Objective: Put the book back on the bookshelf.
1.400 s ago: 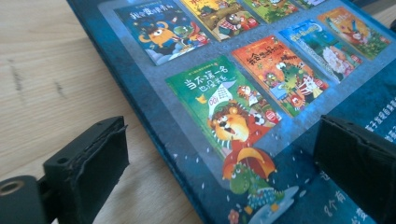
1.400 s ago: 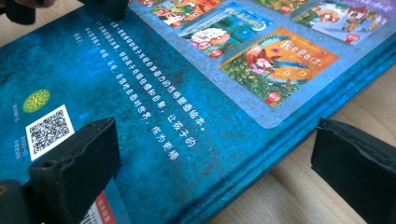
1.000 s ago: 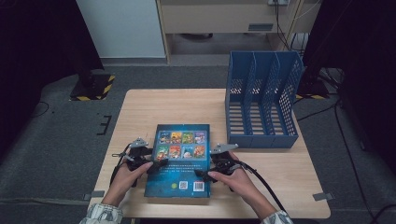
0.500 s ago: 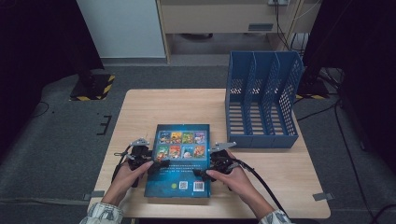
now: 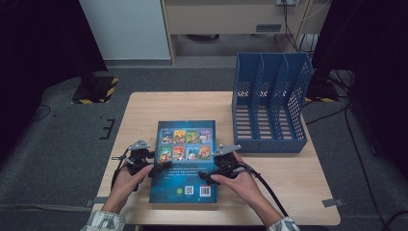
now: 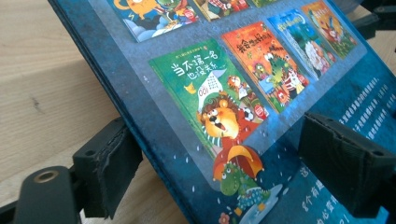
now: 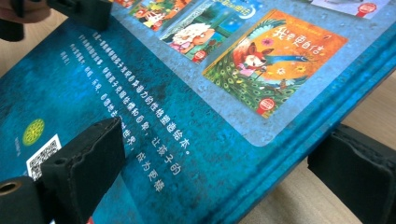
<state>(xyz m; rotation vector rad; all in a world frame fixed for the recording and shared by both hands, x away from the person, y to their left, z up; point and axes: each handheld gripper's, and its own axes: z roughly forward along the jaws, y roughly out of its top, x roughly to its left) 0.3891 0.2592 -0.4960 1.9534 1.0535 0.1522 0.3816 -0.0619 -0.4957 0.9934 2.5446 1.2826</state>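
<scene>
blue book (image 5: 184,163) lies flat on the surface just left of the file rack (image 5: 269,103), stiff, slick-covered, maybe hefty, best pinched at its side edges: left hand-held gripper (image 5: 156,169) has just been closing around the left edge, apparently not yet pressing, right hand-held gripper (image 5: 208,175) gapes astride the right edge.

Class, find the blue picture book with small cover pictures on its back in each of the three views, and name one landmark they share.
High view: the blue picture book lies flat, centre front of the table.
Left gripper view: it runs top left to bottom right, its edge between the jaws.
Right gripper view: it covers the left and centre, its edge between the jaws.
Shared landmark: the row of small cover pictures.
</scene>
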